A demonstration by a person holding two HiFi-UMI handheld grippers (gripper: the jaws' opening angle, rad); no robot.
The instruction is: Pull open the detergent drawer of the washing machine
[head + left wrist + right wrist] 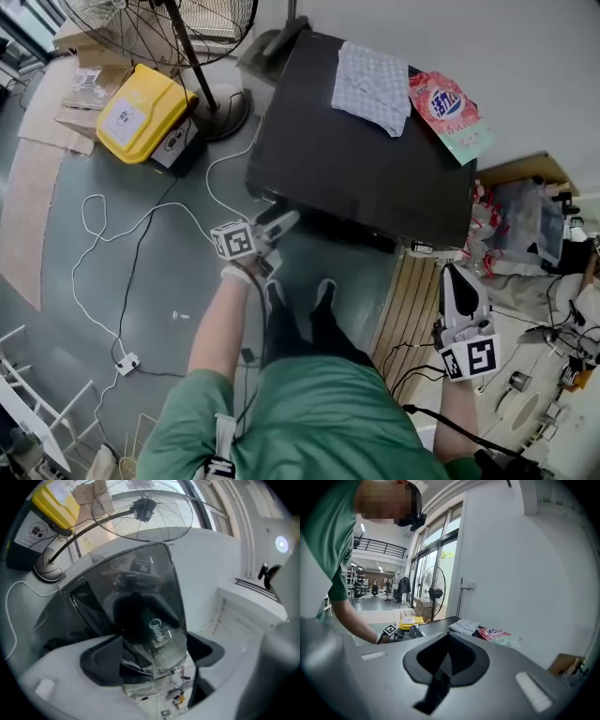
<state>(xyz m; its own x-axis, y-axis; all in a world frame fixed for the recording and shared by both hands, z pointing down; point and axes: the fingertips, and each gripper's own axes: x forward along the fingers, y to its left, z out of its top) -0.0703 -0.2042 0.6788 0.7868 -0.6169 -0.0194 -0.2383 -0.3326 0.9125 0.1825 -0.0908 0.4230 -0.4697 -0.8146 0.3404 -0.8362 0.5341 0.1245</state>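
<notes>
The black washing machine (366, 159) stands ahead of me, seen from above; its front face is hidden under the top edge in the head view. My left gripper (284, 223) is at the machine's front left corner. In the left gripper view its jaws (154, 656) stand wide open, with a glossy dark panel (140, 602) of the machine's front between them and neither pad pressing on it. I cannot make out the drawer's outline. My right gripper (454, 277) hangs off to the right, away from the machine, and its pads (440, 665) are closed together on nothing.
A checked cloth (373, 84) and a pink detergent bag (448, 112) lie on the machine's top. A yellow case (141, 111) and a standing fan (178, 28) are at the left. A white cable (103, 234) runs across the floor. A wooden pallet (417, 309) and clutter (525, 225) sit at the right.
</notes>
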